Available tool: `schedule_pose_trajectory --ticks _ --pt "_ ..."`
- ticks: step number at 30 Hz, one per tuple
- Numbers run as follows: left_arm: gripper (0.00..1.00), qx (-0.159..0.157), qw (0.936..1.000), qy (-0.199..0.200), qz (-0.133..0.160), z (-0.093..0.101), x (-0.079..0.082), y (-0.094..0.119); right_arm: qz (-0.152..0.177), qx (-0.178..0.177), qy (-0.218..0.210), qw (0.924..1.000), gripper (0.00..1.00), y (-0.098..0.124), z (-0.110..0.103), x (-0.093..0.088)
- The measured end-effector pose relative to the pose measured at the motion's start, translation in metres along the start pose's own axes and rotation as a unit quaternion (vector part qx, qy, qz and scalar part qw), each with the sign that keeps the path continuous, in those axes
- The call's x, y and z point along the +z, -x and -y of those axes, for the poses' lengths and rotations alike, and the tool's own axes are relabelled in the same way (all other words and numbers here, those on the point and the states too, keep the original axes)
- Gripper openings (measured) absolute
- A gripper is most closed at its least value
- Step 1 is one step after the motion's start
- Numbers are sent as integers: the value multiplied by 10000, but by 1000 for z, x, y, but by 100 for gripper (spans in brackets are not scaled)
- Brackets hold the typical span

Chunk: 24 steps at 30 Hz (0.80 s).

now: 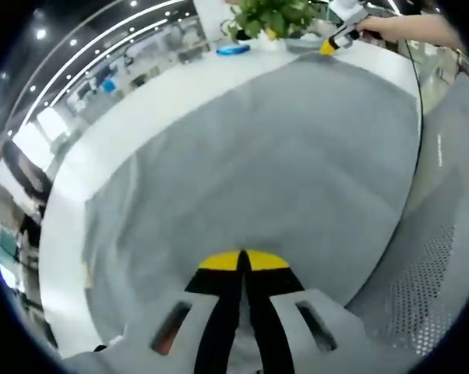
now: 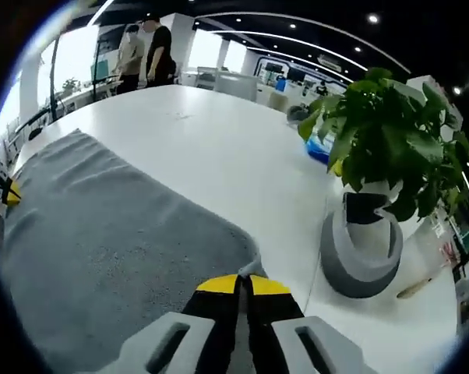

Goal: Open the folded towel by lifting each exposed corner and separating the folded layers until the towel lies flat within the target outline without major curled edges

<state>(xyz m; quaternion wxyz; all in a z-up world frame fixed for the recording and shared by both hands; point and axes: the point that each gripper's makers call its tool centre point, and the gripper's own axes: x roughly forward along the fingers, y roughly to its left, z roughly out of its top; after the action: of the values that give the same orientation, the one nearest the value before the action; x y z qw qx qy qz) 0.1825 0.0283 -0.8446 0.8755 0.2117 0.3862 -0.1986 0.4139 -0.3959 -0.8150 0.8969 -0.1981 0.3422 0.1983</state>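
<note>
A grey towel (image 1: 266, 171) lies spread out across the white table (image 1: 86, 156), its surface looking smooth. In the left gripper view, my left gripper (image 1: 242, 261) sits at the towel's near edge, its yellow-tipped jaws pressed together on the fabric. A hand (image 1: 406, 27) holds my right gripper (image 1: 333, 43) at the far corner. In the right gripper view, my right gripper (image 2: 245, 284) is shut on a corner of the towel (image 2: 102, 241), and a small tuft pokes up at the tips. The left gripper (image 2: 8, 191) shows at the towel's far left edge.
A potted plant (image 2: 375, 140) in a grey-white pot (image 2: 363, 249) stands just right of the held corner, with a blue object (image 2: 322, 148) behind it. A thin stick-like item (image 2: 416, 289) lies on the table. A perforated grey chair (image 1: 421, 304) is beside the table; two people (image 2: 145, 51) stand far off.
</note>
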Motion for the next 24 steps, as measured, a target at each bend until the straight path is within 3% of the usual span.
schedule_pose_trajectory --ticks 7,14,21,24 --pt "2 5 10000 -77 -21 0 0 0 -76 -246 -393 9989 0 -11 22 -10" --pt "2 6 9999 -101 -40 0 0 0 164 -650 -988 9928 0 -19 53 -8" --pt "2 5 9999 -99 -42 0 0 1 163 -629 -1063 9922 1 -27 54 -12" --pt "2 5 9999 -132 -31 1 -1 1 212 -714 -1165 9904 2 -22 55 -12"
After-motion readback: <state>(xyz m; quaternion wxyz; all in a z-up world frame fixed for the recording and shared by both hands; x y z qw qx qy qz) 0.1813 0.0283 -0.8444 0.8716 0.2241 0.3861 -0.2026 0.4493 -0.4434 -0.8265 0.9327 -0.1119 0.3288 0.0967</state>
